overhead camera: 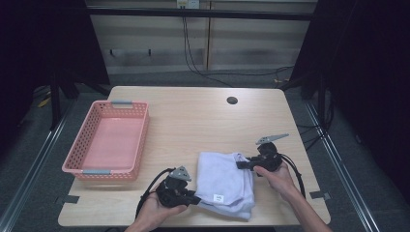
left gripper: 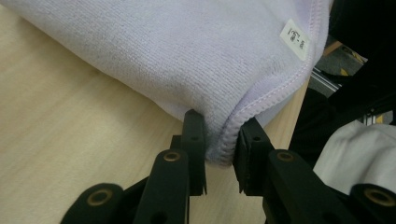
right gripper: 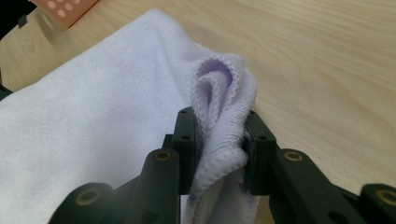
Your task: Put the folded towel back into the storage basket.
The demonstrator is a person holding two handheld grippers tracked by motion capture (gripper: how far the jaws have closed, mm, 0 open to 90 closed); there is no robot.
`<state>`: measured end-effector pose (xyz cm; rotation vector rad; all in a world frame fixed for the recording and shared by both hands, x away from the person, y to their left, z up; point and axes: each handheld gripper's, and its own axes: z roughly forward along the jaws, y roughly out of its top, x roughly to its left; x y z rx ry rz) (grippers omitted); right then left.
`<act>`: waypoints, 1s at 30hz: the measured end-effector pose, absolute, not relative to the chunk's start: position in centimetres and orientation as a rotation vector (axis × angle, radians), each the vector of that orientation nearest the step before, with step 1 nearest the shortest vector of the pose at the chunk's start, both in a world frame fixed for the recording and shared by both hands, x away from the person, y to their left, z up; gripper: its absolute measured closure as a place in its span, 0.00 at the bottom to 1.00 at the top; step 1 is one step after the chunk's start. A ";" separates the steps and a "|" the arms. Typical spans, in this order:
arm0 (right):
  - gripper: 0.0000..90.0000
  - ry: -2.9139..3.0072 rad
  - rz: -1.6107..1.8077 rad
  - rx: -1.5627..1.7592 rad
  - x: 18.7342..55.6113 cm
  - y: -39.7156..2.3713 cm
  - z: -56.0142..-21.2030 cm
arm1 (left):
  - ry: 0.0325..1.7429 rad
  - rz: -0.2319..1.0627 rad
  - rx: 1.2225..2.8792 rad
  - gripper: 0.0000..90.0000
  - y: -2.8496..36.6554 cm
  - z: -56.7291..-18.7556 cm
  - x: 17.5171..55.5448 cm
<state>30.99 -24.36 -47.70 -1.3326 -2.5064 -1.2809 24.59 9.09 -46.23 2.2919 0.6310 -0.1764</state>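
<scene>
- Towel (overhead camera: 225, 183), folded and lilac, is pinched by both claws: the left gripper (overhead camera: 193, 198) clamps its hemmed corner (left gripper: 224, 149) by the bench's near edge, and the right gripper (overhead camera: 240, 165) clamps a bunched corner (right gripper: 219, 135) at its far right.
- It lies between the 2 claws, long axis running near to far.
- Pink basket (overhead camera: 139, 145) sits empty at the bench's left edge, nearer the left hand (overhead camera: 157, 212), so a carry there would go leftward.
</scene>
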 end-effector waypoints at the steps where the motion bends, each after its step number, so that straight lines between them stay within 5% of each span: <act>1: 0.79 -2.502 -1.304 -1.337 31.2 -24.4 -47.1 | 0.633 -0.186 2.280 0.85 9.2 -46.0 24.6; 30: 0.80 -2.551 -1.354 -1.229 36.7 -18.8 -41.3 | 0.714 -0.043 2.175 0.85 15.0 -40.7 27.4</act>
